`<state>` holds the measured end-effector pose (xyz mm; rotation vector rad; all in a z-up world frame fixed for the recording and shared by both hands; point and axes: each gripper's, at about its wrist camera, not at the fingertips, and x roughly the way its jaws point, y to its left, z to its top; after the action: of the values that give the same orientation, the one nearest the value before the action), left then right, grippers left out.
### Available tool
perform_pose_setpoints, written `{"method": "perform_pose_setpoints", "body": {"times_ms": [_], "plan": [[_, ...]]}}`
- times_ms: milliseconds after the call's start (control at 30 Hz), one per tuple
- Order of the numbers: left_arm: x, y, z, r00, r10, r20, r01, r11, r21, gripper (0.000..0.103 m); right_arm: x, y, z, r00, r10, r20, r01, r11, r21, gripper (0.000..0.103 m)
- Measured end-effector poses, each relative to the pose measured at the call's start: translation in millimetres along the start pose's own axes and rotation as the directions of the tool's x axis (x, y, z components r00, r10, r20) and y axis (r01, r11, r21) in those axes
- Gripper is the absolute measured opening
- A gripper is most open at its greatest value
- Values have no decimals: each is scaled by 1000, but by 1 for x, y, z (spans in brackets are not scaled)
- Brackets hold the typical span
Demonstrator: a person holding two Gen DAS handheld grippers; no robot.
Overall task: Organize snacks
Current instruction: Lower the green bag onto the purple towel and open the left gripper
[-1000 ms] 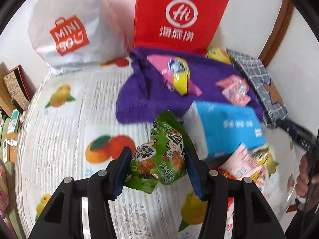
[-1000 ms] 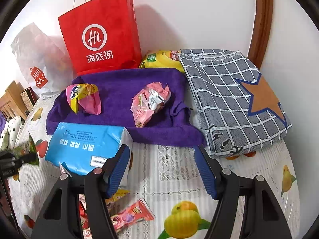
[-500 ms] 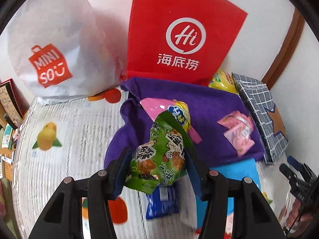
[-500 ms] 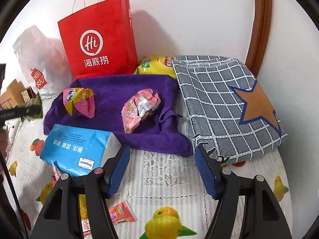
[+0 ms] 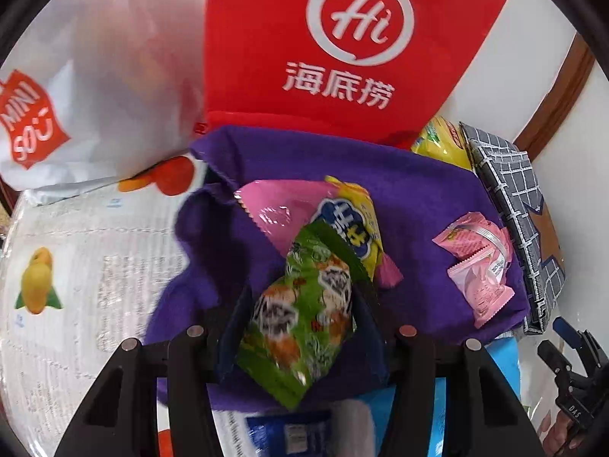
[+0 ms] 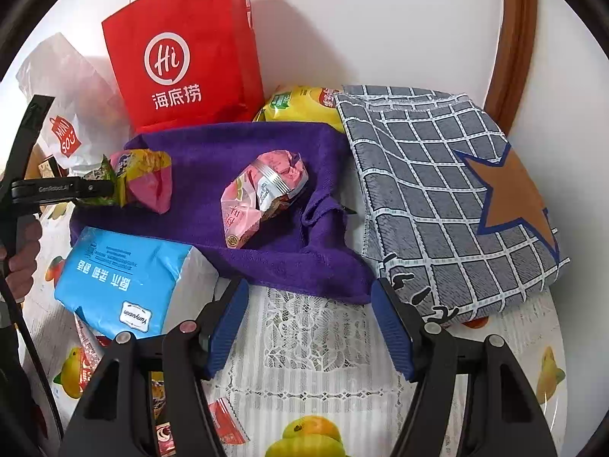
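My left gripper (image 5: 302, 304) is shut on a green snack packet (image 5: 304, 312) and holds it over the near left part of a purple towel (image 5: 418, 198). On the towel lie a pink and yellow packet (image 5: 304, 209) and pink wrapped snacks (image 5: 475, 259). In the right wrist view the left gripper (image 6: 99, 188) comes in from the left, with the green packet (image 6: 99, 175) just before the pink and yellow packet (image 6: 146, 179). My right gripper (image 6: 308, 320) is open over the lace tablecloth, in front of the towel (image 6: 243, 144), with nothing between its fingers.
A red paper bag (image 6: 179, 53) and a white plastic bag (image 6: 64, 87) stand at the wall. A checked grey cloth (image 6: 437, 190) lies right of the towel, a yellow chip bag (image 6: 300, 104) behind it. A blue tissue pack (image 6: 121, 270) and small red packets (image 6: 224, 419) lie near the front.
The left gripper carried the green packet forward from over the tablecloth to above the purple towel. The right gripper shifted slightly forward and stayed open.
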<state>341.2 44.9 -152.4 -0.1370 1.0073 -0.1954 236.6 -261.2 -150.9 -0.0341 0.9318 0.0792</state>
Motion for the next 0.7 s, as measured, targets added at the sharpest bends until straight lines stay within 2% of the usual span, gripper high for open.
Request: {"method": "perform_pose_setpoints", "body": {"times_ms": [200,300,600,700], "plan": [[9,-7,3,1000,9,-28,-8,1000,16,52,-1,-3,-3,1000,-4,-4,4,1000,6,67],[7,-8,3,997,48,-54,-47,999,22,63,-3,-3,-5,1000,-1,-9,1,1000,14,67],[-46,-8,-17,997,81,16,-82,996,25,67,-35,4,-19,1000,16,16,-17,999,49,67],[-72,-8,-34,995,80,61,-82,996,30,67,-46,10,-28,1000,19,11,-20,998,57,62]]}}
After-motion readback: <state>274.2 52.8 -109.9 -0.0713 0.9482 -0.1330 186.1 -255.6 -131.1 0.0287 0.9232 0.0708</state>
